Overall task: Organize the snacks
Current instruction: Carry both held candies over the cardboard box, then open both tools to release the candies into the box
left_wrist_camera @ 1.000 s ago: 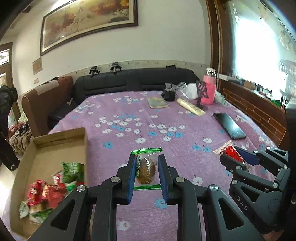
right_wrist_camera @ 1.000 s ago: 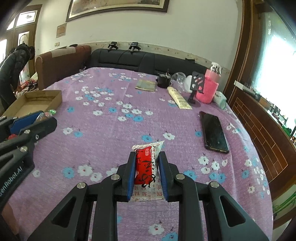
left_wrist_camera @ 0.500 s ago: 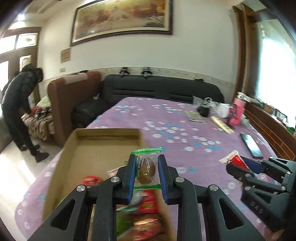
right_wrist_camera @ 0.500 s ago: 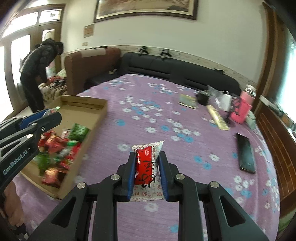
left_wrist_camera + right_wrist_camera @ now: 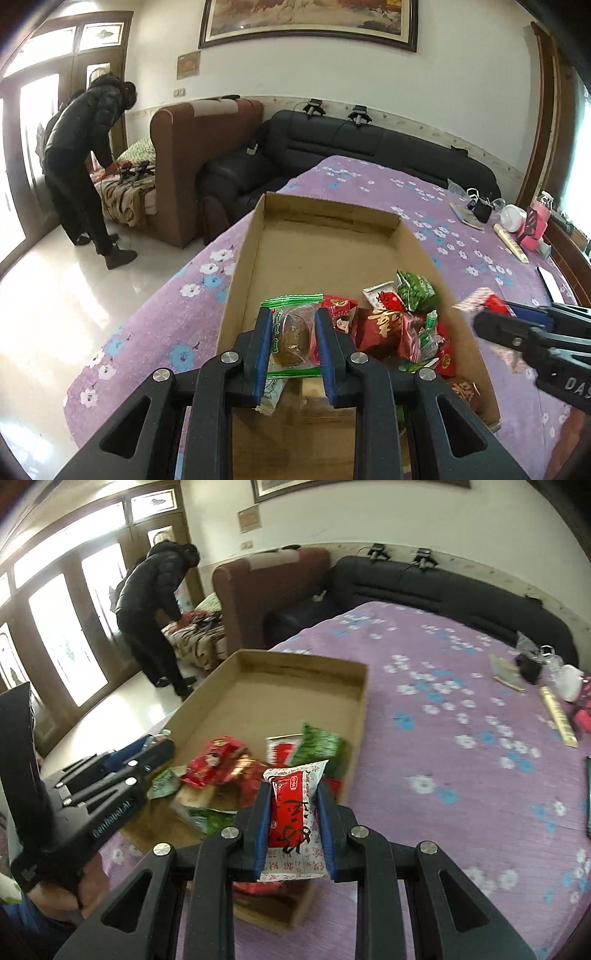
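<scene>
The cardboard box (image 5: 243,284) looked matt and brown; the snack packets (image 5: 402,325) inside were glossy plastic; the floral bedspread (image 5: 461,709) was soft purple cloth.

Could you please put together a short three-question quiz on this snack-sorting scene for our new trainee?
1. True or false: the left gripper holds nothing.
2. Which colours mark the packet in the right gripper? A) red and white B) blue and yellow C) plain black
3. Fill in: the loose snacks lie piled at the near end of the cardboard ____.

Key
1. False: it is shut on a clear green-edged packet with a brown snack inside.
2. A
3. box; its far end is bare, and it sits on the purple flowered cloth.
</scene>
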{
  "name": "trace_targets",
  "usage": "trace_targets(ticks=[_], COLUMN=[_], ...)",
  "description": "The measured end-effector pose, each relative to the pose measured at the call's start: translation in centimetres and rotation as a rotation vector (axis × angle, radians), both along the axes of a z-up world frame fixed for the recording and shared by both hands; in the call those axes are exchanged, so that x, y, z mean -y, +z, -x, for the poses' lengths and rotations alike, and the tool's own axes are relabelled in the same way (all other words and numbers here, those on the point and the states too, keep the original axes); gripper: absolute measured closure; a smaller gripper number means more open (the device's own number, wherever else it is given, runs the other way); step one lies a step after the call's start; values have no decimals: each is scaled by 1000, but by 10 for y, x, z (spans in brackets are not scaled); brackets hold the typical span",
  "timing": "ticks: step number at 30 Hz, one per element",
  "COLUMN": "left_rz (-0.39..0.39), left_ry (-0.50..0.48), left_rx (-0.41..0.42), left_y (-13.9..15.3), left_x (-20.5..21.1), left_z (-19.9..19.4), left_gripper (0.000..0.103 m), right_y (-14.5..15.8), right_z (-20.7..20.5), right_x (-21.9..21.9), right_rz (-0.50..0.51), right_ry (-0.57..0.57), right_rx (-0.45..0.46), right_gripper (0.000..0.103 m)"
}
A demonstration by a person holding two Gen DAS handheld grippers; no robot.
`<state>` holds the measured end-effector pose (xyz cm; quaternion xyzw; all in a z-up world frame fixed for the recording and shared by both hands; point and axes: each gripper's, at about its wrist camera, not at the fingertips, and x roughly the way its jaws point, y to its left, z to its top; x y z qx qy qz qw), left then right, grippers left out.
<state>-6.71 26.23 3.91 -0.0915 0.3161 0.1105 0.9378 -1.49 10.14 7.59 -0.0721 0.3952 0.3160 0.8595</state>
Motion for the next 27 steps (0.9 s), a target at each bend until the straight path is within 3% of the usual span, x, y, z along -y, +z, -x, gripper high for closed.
trace_targets(ticks=[9, 23, 25, 27], left_rz=[8, -15, -25, -39], left_ry=[-56, -64, -68, -66], left_rx=[-53, -75, -67, -58], left_y=[-12, -14, -12, -10], left_x=[9, 17, 19, 21], left_z=[-19, -35, -33, -30], left_gripper=[79, 78, 77, 66], right_y=[-27, -32, -32, -29], right_z=[-23, -48, -50, -50], right_x=[-25, -41, -40, -37], right_rz=[-11, -20, -41, -54], right_ry=[8, -3, 6, 6], right_rx=[-105, -99, -103, -97], right_gripper=[80, 79, 77, 71])
